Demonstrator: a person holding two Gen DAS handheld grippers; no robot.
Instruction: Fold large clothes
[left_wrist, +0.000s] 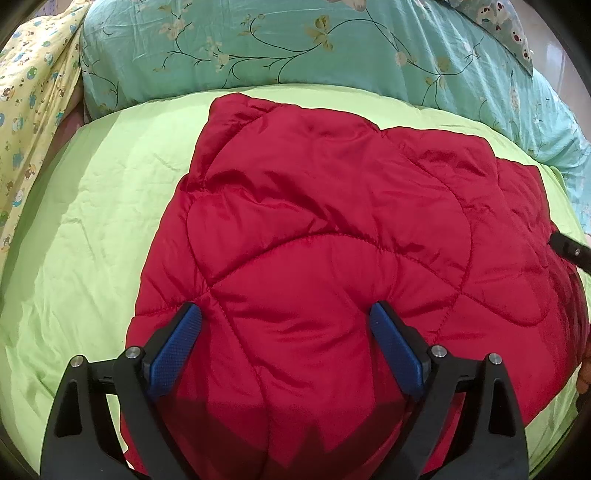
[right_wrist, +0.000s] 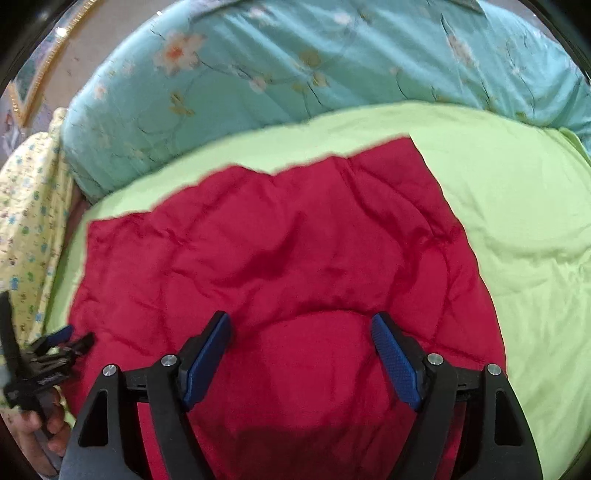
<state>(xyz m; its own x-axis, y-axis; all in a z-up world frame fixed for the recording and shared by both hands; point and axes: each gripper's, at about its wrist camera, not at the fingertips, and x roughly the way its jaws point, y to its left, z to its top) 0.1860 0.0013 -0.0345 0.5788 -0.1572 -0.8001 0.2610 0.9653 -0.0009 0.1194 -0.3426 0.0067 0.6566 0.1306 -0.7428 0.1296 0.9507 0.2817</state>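
A red quilted puffer garment (left_wrist: 332, 229) lies folded into a rough rectangle on a lime-green sheet (left_wrist: 92, 221). My left gripper (left_wrist: 286, 314) is open, its blue pads spread over the garment's near part, holding nothing. The right gripper's tip (left_wrist: 569, 249) shows at the right edge of the left wrist view. In the right wrist view the same red garment (right_wrist: 280, 258) fills the middle, and my right gripper (right_wrist: 301, 325) is open above its near part, empty. The left gripper (right_wrist: 55, 347) shows at the garment's left edge, held by a hand.
A turquoise floral duvet (left_wrist: 295, 48) is bunched along the far side of the bed. Yellow patterned fabric (left_wrist: 29, 110) hangs at the left. Bare green sheet (right_wrist: 517, 221) lies right of the garment. A gold picture frame (right_wrist: 33, 85) is on the far wall.
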